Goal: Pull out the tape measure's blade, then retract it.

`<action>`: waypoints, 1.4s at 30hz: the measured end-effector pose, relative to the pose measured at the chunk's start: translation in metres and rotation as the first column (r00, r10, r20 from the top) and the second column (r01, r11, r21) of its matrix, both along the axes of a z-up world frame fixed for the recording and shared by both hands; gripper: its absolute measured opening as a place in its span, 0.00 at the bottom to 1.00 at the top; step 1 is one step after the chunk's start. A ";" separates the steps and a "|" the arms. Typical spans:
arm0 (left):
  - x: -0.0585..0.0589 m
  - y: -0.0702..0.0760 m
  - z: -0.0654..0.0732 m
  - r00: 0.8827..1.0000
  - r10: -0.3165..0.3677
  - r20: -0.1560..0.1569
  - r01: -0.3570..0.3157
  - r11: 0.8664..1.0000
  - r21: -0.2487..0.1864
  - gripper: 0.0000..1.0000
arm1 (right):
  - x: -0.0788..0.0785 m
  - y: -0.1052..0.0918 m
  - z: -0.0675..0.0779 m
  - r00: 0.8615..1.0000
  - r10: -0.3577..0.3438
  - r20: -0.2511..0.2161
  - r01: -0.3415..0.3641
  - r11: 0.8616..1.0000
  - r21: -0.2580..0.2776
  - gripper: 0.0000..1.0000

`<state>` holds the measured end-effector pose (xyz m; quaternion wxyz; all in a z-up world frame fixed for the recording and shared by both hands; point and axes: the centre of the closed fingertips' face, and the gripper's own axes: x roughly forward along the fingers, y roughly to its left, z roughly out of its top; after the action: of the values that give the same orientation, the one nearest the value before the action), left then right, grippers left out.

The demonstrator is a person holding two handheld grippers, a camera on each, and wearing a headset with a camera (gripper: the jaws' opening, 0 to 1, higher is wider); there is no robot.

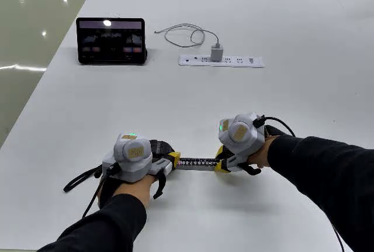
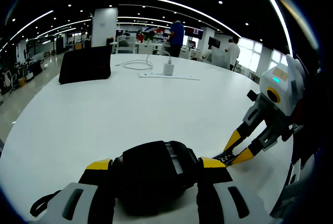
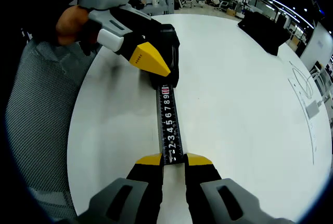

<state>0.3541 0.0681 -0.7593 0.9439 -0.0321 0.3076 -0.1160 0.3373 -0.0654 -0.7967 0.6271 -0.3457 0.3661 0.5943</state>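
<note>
The tape measure case (image 2: 151, 174) sits clamped between the left gripper's (image 2: 156, 163) jaws on the white table (image 1: 245, 106), toward 7 o'clock in the head view. The blade (image 3: 167, 120) extends from it toward 3 o'clock, its tip pinched by the right gripper's (image 3: 175, 159) jaws. The left sleeve (image 1: 99, 228) enters from 6 o'clock and the right sleeve (image 1: 327, 170) from 4 o'clock, with the grippers facing each other.
</note>
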 end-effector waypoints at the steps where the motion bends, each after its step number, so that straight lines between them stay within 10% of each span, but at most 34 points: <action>1: 0.000 0.000 0.000 1.000 -0.001 0.000 0.001 1.000 0.002 0.60 | 0.000 0.000 0.000 1.000 0.000 0.000 0.000 1.000 0.001 0.11; 42: 0.001 0.000 0.000 1.000 -0.010 0.013 0.010 1.000 0.008 0.60 | 0.002 0.027 0.000 1.000 0.012 0.007 -0.013 0.999 0.035 0.11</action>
<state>0.3553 0.0679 -0.7588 0.9454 -0.0262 0.3020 -0.1197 0.3394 -0.0387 -0.7965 0.6305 -0.3391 0.3515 0.6033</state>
